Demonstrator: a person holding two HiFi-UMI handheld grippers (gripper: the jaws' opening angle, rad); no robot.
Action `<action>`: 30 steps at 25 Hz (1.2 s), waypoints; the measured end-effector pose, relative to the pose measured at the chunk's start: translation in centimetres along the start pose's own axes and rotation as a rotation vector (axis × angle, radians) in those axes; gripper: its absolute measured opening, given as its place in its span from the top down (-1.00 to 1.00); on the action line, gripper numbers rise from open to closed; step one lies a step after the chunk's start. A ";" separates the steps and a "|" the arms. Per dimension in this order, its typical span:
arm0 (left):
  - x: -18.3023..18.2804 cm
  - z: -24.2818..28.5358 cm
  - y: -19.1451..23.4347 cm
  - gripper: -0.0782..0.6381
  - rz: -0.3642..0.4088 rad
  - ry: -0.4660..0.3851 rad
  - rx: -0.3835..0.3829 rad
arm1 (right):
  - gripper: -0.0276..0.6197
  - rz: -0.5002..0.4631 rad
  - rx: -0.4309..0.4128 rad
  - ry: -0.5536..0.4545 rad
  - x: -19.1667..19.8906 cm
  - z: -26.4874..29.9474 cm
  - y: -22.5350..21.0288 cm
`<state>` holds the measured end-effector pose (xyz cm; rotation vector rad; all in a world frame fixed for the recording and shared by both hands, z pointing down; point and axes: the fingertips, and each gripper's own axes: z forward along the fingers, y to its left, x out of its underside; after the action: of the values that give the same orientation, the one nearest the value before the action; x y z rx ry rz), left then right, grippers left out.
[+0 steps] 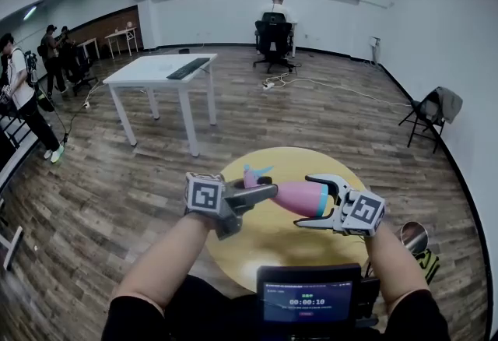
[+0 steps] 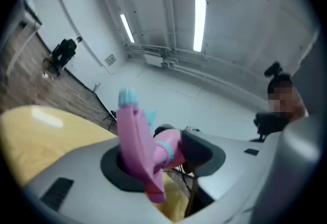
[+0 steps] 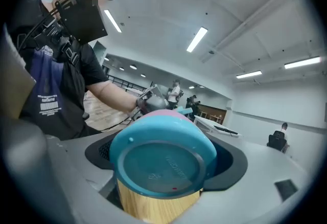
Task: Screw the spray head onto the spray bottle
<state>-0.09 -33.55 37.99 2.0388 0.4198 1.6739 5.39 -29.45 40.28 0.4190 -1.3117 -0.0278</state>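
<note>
In the head view a pink spray bottle (image 1: 299, 197) with a teal base lies level above the round yellow table (image 1: 272, 250). My right gripper (image 1: 317, 202) is shut on its base end; the right gripper view shows the teal bottom (image 3: 161, 161) filling the space between the jaws of that gripper (image 3: 163, 166). The pink spray head (image 1: 253, 176) with its teal nozzle sits at the bottle's neck. My left gripper (image 1: 261, 193) is shut on it; in the left gripper view the spray head (image 2: 135, 141) spans both pads of the left gripper (image 2: 163, 164).
A white table (image 1: 159, 71) with a keyboard stands behind on the wooden floor. A person sits in an office chair (image 1: 272, 36) at the back, several people stand at far left (image 1: 23, 98), and a folding chair (image 1: 432, 114) is at right. A screen device (image 1: 307, 300) hangs at my chest.
</note>
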 end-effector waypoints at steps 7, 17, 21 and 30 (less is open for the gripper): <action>0.0 1.9 -4.3 0.26 0.372 0.103 0.038 | -0.54 0.251 -0.140 -0.136 -0.1 -0.8 0.2; -2.9 -7.7 5.1 -0.49 -0.151 -0.174 -0.235 | -0.54 0.169 0.059 -0.076 1.5 -4.1 -3.5; -3.8 -7.2 4.7 -0.49 -0.144 -0.175 -0.161 | -0.54 0.125 0.058 -0.036 1.4 -3.6 -3.2; -0.1 2.4 -1.8 0.30 0.219 0.088 0.035 | -0.54 0.288 -0.122 -0.149 0.9 -1.1 -1.0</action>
<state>2.33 -32.46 36.62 2.1055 0.2630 1.9031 6.85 -30.33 40.63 0.1232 -1.4988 0.1028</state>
